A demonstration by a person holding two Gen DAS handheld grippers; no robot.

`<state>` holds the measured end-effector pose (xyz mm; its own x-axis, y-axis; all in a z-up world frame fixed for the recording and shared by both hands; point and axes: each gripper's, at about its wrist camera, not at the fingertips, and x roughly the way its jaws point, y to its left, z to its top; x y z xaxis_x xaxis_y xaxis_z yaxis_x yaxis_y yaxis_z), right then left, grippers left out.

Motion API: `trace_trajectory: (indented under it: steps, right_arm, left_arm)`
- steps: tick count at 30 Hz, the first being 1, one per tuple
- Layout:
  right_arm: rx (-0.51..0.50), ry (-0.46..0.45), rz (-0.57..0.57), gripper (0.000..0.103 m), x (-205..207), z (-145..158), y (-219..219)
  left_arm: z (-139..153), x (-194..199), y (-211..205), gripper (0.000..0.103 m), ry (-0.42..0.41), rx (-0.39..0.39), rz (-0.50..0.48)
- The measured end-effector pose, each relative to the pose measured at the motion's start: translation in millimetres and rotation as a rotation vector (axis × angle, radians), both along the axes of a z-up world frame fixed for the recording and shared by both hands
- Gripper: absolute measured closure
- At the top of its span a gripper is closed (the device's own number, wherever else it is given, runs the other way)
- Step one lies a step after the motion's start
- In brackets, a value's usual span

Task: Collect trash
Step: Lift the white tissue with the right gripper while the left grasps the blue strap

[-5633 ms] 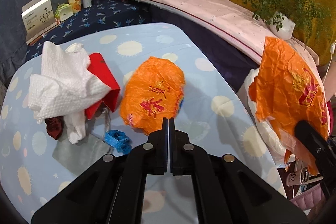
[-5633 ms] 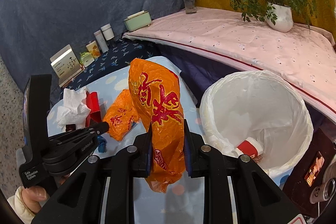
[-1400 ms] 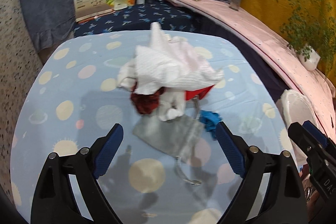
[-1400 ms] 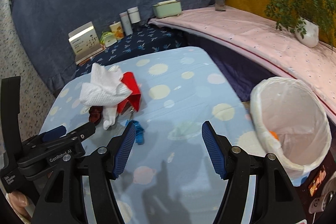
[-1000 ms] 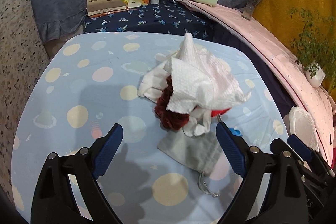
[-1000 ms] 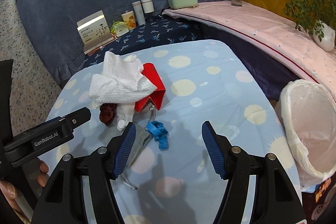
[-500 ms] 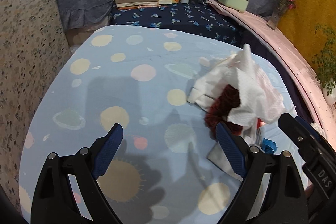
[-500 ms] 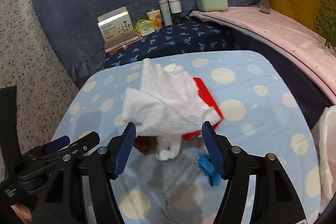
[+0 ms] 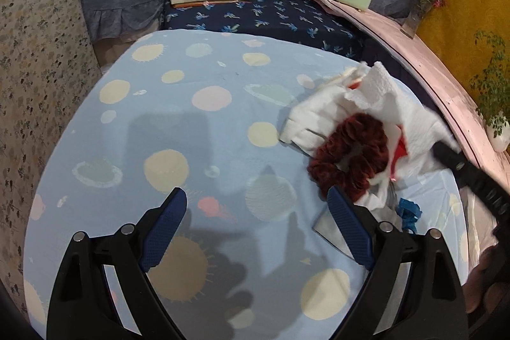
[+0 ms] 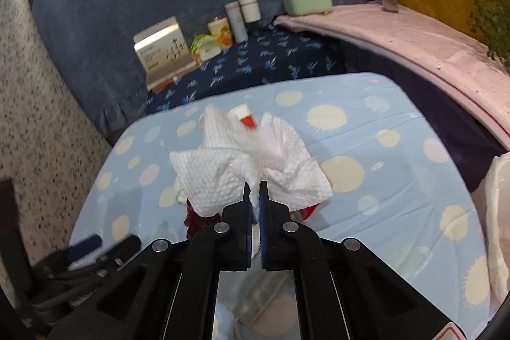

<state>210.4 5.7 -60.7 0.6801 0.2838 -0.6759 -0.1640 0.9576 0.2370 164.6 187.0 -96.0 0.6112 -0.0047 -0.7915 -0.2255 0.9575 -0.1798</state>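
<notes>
My right claw [image 10: 253, 191] pinches the crumpled paper towel [image 10: 245, 168].
My left claw [image 9: 255, 207] gapes wide above the near tablecloth [image 9: 178, 129].

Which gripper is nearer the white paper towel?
Right. The right gripper is shut on the white paper towel. The left gripper hangs open over bare tablecloth, off to the towel's side.

Both wrist views look down closely, sharing the white tissue [image 9: 376, 104] [image 10: 242, 171].
</notes>
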Motion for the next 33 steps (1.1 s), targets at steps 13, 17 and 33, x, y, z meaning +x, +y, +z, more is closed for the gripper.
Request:
trace_trajectory:
  steps: [13,17,33]
  right_arm:
    - [0.019,-0.148,-0.200,0.100,-47.8,56.9,-94.6]
    - [0.031,-0.150,-0.245,0.100,-60.6,58.2,-120.2]
    - [0.053,-0.083,-0.311,0.100,-82.6,32.1,-171.7]
  left_arm:
    - [-12.4,-9.2,-79.7,0.013,0.044,-0.065,-0.154]
    - [-10.9,-11.1,-111.6,0.013,0.032,-0.043,-0.223]
    - [-29.6,29.3,-172.6,0.055,0.051,0.049,-0.314]
